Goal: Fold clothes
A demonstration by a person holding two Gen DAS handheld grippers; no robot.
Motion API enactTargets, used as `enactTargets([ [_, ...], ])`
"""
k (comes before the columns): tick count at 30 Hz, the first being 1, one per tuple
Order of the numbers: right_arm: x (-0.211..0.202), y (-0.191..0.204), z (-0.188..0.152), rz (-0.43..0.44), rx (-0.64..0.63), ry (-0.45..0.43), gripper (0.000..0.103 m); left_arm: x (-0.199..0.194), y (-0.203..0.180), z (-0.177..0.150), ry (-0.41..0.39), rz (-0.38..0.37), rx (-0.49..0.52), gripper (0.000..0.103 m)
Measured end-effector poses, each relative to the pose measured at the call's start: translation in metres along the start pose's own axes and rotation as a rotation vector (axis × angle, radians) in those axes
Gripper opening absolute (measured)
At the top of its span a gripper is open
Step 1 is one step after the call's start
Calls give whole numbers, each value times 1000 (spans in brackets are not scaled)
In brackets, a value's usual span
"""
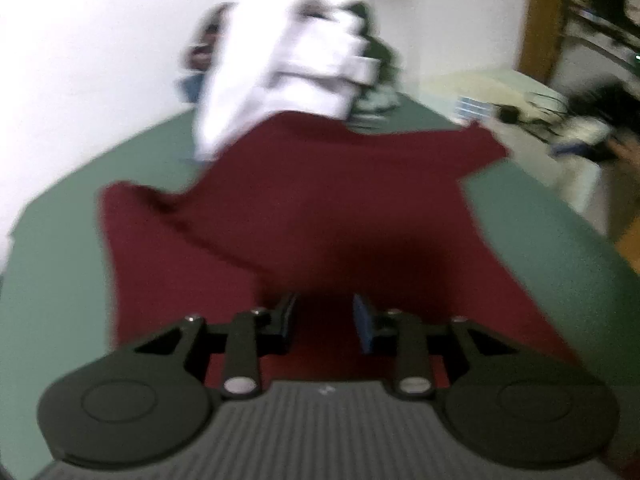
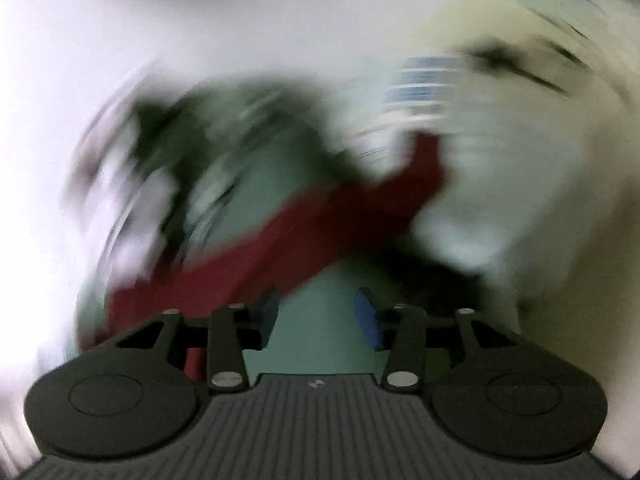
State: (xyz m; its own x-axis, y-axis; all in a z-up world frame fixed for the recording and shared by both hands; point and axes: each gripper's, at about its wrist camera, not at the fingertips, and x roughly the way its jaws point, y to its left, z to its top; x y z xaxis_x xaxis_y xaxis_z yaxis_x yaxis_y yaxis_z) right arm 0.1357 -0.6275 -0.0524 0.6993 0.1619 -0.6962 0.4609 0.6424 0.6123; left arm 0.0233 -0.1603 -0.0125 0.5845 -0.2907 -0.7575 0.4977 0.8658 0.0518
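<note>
So we've got the dark red garment (image 1: 320, 208) spread over the green bench (image 1: 52, 272), running out from the left gripper (image 1: 324, 320) toward 12 o'clock, sleeves poking to 10 and 2. Left jaws stand partly apart right above the near hem, nothing pinched between them. The right gripper (image 2: 316, 316) is off the cloth: its jaws are wider, only bare bench in the gap, and the garment sweeps from 8 up to 1 o'clock beside them. Very blurry there. Left hand looks nearer for the next grab, we'd guess.

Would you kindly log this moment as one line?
left gripper: open, over red garment | right gripper: open, empty | green table
</note>
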Motion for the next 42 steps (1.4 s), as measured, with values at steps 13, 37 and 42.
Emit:
enactTargets([
  [13,121,-66,66,-202,393,67,6,31,-68,2,98,-49,49,48],
  [37,15,210,-207,300,-1161,108,25,-56,122,-48,-54,197,-586,51],
  [42,-21,169,-190,308,-992,119,39,-30,110,-38,-69,84,-566,51],
])
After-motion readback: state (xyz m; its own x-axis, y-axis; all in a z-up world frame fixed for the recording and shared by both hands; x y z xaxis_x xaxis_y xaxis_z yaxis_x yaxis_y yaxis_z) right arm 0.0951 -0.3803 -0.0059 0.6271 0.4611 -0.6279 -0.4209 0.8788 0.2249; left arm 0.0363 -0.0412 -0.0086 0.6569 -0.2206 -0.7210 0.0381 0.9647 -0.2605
